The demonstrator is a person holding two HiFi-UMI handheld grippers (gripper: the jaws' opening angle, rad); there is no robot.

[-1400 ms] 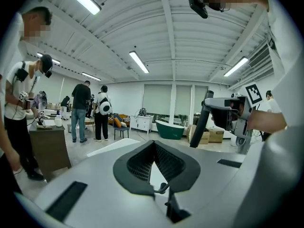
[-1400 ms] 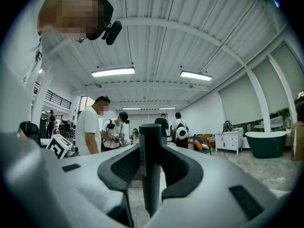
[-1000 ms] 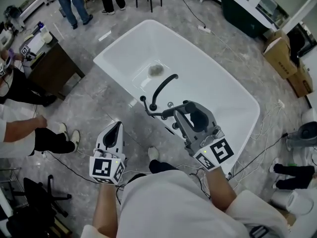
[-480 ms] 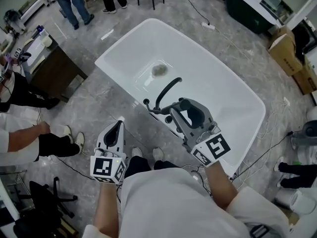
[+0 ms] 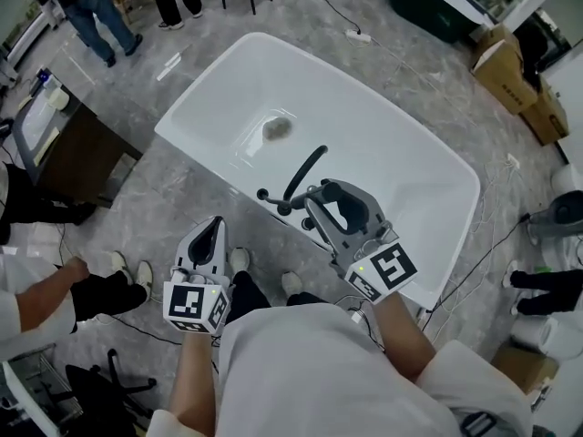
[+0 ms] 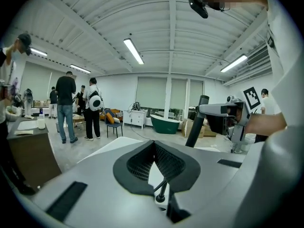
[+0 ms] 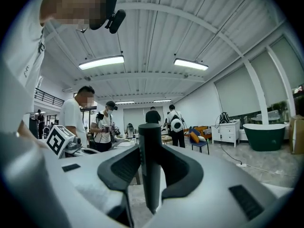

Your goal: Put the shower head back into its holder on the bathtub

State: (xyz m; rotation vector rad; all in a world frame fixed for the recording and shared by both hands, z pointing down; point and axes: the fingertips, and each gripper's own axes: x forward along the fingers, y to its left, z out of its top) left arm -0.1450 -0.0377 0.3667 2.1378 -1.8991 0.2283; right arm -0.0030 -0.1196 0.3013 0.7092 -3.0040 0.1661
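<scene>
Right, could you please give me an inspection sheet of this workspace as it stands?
Surface: grey stone-look floor; white bathtub, dark drain patch inside.
Job's things: black shower head, held; holder not told apart among black rim fittings.
Clutter: cardboard boxes, dark cabinet.
Grippers: right tongs shut on the shower head; left tongs shut, empty.
Cables: loose leads on the floor beside the bathtub; power strip beyond it.
Surroundings: people standing; dark green tub.

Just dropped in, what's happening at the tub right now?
A person at the white bathtub holds a gripper in each hand. The right gripper is clamped on the black shower head, close to the fittings on the tub's near rim. The left gripper is shut and empty, off to the side. The shower head does not look seated yet.
</scene>
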